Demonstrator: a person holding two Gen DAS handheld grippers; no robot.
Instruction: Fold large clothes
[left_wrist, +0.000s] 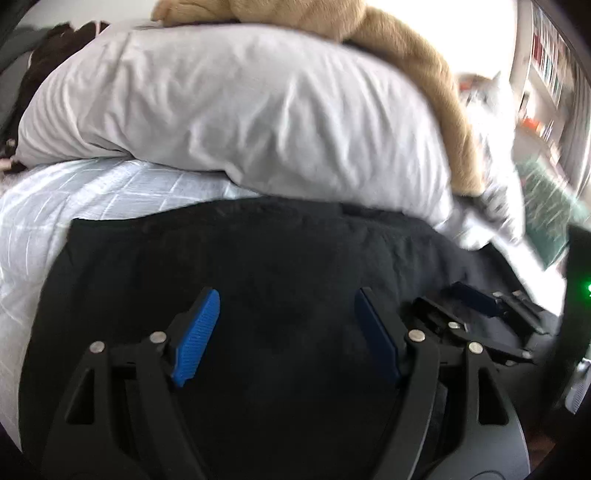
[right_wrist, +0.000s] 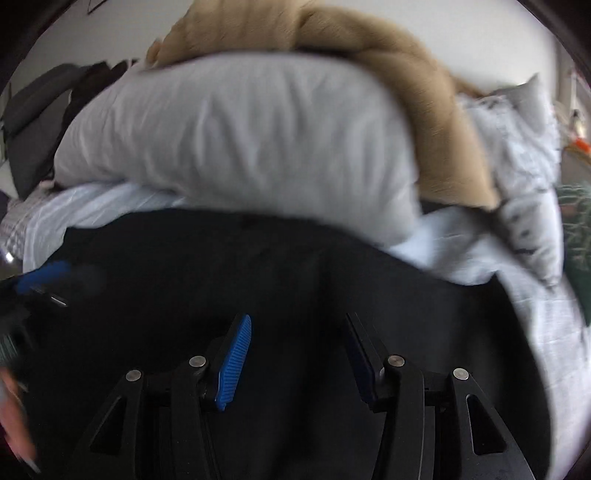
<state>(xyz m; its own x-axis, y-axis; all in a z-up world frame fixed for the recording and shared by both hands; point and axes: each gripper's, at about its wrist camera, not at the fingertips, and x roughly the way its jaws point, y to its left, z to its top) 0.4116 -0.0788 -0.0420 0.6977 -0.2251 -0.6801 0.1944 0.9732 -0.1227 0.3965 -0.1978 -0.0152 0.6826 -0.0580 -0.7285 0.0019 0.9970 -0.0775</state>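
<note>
A large black garment (left_wrist: 277, 251) lies spread flat on the bed, its far edge near the pillow. My left gripper (left_wrist: 288, 299) hovers over its near part, open, with only cloth showing below the blue pads. My right gripper (left_wrist: 437, 293) sits just to its right over the same cloth. In the right wrist view the black garment (right_wrist: 240, 266) fills the lower half. There my right gripper (right_wrist: 298, 321) stands open above it with nothing between the fingers. A blurred blue pad (right_wrist: 44, 275) of the left gripper shows at the left edge.
A big white pillow (left_wrist: 240, 107) lies right behind the garment, with a tan plush blanket (left_wrist: 417, 62) draped over it. The white bedsheet (left_wrist: 92, 192) shows at the left, rumpled bedding (right_wrist: 524, 206) at the right. A bookshelf (left_wrist: 550, 62) stands far right.
</note>
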